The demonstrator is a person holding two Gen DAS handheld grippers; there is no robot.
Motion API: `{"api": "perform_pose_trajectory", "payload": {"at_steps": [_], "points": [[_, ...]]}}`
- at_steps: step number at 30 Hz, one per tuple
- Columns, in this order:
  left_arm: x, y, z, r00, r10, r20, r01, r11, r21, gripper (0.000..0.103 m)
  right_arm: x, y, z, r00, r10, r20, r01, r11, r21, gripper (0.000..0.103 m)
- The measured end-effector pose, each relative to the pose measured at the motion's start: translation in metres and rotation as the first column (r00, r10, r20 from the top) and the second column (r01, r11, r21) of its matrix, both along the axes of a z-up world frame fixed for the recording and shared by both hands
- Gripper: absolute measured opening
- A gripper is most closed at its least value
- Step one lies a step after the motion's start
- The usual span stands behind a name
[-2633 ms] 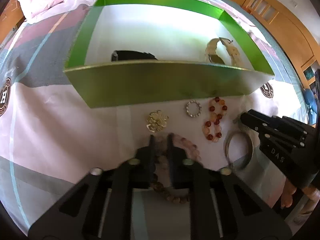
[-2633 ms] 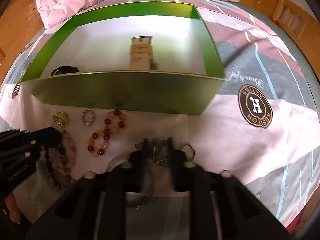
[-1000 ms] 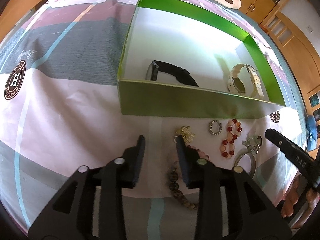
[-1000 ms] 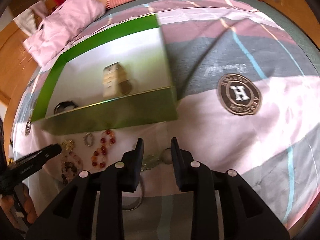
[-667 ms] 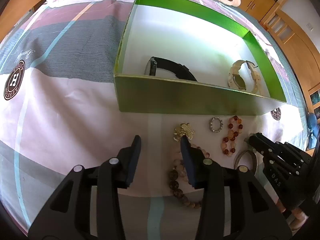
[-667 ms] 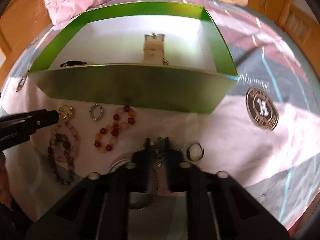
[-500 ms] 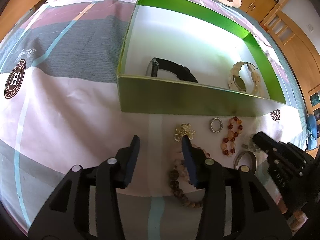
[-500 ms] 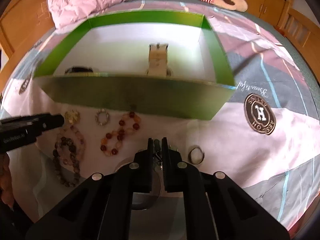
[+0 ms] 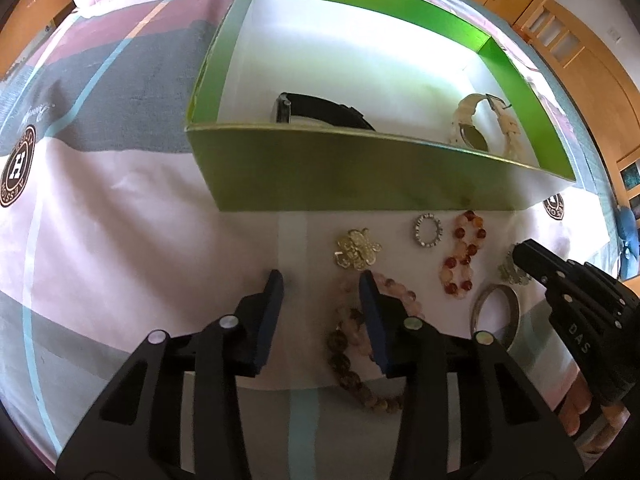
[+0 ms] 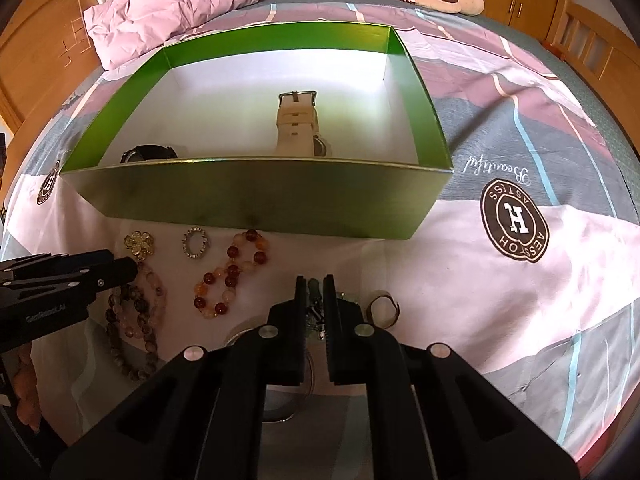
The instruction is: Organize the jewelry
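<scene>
The right gripper [image 10: 316, 286] is seen pinched nearly closed on a small silvery, green-tinted trinket [image 10: 314, 312] lying on the bedspread [image 10: 460, 292]; what kind of piece it is cannot be told. A silver bangle [image 9: 496, 314] lies just beneath the fingers, and a small brown ring [image 10: 383, 309] just to their right.

The left gripper [image 9: 320, 282] is held partly open with its jaws closing. A long strand of pink and brown beads [image 9: 348, 356] lies under and beside its right finger, not pressed by the pads; only bare cloth is seen at the left finger.

Beyond the strand, a gold flower brooch [image 9: 357, 249], a small rhinestone ring [image 9: 428, 231] and a red-and-peach bead bracelet [image 9: 460, 260] are laid in a row beside the near wall of the green box [image 9: 360, 172]. Inside the box, a black-strapped watch [image 9: 320, 110] and a cream-strapped watch [image 9: 486, 124] rest well apart on the white floor.
</scene>
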State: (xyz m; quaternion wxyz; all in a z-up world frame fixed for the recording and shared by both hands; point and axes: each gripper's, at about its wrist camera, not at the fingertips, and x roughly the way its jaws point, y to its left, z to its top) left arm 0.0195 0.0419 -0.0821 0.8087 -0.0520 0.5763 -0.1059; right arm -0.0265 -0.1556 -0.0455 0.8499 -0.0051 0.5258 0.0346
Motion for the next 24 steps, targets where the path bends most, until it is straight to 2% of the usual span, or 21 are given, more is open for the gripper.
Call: {"api": "perform_pose_trajectory", "payload": {"at_steps": [2, 4, 7, 14, 16, 19, 21, 23, 24], "points": [[-0.001, -0.004, 0.0, 1.0, -0.015, 0.02, 0.015, 0.999, 0.031, 0.033, 0.0, 0.0, -0.001, 1.0, 0.0, -0.005, 0.0, 1.0, -0.001, 0.008], [-0.002, -0.01, 0.001, 0.999, -0.034, 0.036, 0.032, 0.998, 0.063, 0.031, 0.001, -0.001, -0.004, 1.0, 0.0, -0.013, 0.0, 1.0, -0.001, 0.008], [-0.006, -0.018, 0.003, 0.996, -0.07, 0.059, 0.062, 0.989, 0.131, 0.031, 0.002, -0.001, -0.006, 1.0, 0.0, -0.022, 0.0, 1.0, 0.0, 0.008], [-0.007, -0.028, 0.002, 0.993, -0.099, 0.068, 0.085, 0.979, 0.183, 0.032, 0.002, -0.002, -0.008, 1.0, -0.012, -0.015, 0.012, 1.0, -0.029, 0.009], [-0.009, -0.026, 0.002, 0.992, -0.104, 0.071, 0.089, 0.977, 0.192, 0.032, 0.002, -0.004, -0.009, 1.0, -0.024, -0.016, 0.024, 0.999, -0.033, 0.02], [-0.01, -0.025, 0.003, 0.991, -0.111, 0.077, 0.093, 0.974, 0.208, 0.032, 0.003, -0.005, -0.011, 0.999, -0.026, -0.029, 0.025, 0.999, -0.033, 0.022], [-0.012, -0.026, 0.002, 0.991, -0.11, 0.081, 0.092, 0.974, 0.207, 0.027, 0.002, -0.002, -0.012, 0.999, -0.013, -0.033, 0.012, 0.999, -0.046, 0.022], [-0.015, -0.031, 0.004, 0.99, -0.115, 0.085, 0.095, 0.973, 0.212, 0.011, 0.001, 0.001, -0.015, 0.999, -0.001, -0.037, -0.002, 0.998, -0.061, 0.021], [-0.016, -0.032, 0.004, 0.989, -0.116, 0.088, 0.095, 0.971, 0.219, 0.011, 0.0, 0.004, -0.015, 0.999, 0.007, -0.034, -0.009, 0.997, -0.074, 0.017]]}}
